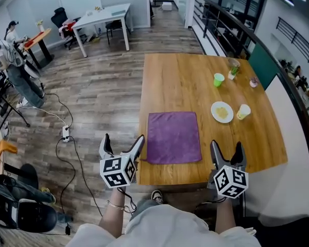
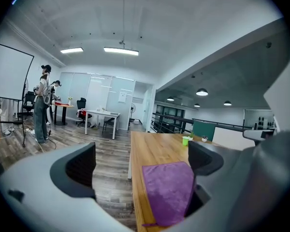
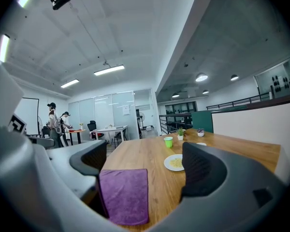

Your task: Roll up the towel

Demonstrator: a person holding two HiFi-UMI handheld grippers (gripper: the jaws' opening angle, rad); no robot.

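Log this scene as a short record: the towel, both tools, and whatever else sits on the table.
towel: purple, spread flat, unrolled, at the near edge of the table
left tool: open, empty, off the towel's near left corner
right tool: open, empty, to the towel's near right
also on table: plate with yellow food, green cup, pale yellow cup, potted plant
task state: rolling not started

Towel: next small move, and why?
Probably bring the left tool and right tool forward to the near edge of the towel: it lies flat and unrolled on the table, and both tools are open, empty, not touching it.
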